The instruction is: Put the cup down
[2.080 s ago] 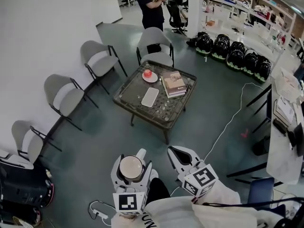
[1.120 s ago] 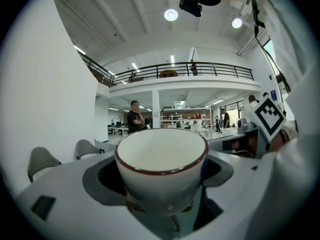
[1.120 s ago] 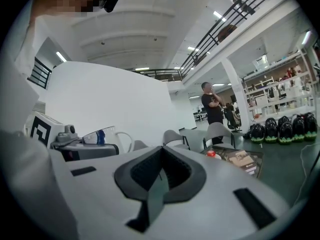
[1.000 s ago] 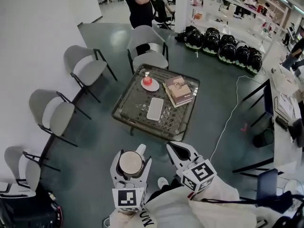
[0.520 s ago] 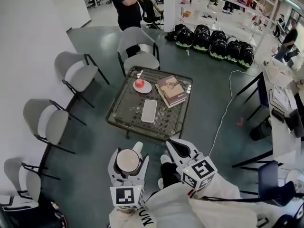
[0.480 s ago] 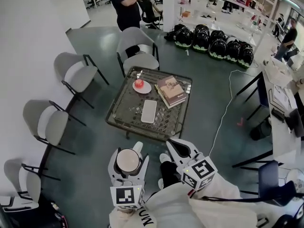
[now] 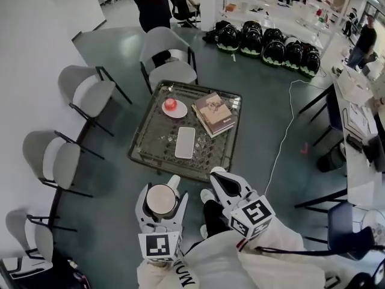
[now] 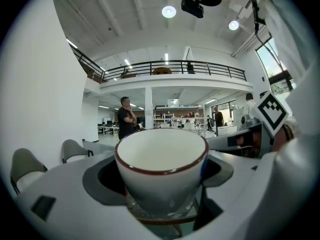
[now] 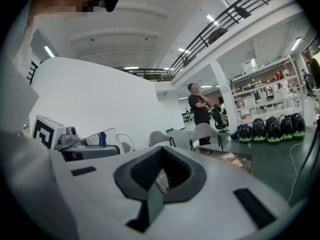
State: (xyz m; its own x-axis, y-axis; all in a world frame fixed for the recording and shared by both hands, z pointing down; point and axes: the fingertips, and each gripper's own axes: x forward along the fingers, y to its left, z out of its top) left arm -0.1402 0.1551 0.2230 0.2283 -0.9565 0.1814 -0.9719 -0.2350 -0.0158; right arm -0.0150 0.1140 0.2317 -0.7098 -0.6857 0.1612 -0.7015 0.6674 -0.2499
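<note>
My left claw (image 7: 160, 186) pinches a white ceramic cup with a dark red rim (image 8: 161, 176). The cup is upright, with nothing inside, over the floor just before the near edge of the low dark glass-topped bench (image 7: 150, 143). My right claw (image 7: 218, 176) is pressed together on nothing, also at that near edge, beside the cup. On the bench lie a flat white rectangular slab (image 7: 184, 142), a stack of books (image 7: 213, 113) and a small white plate (image 7: 174, 108).
</note>
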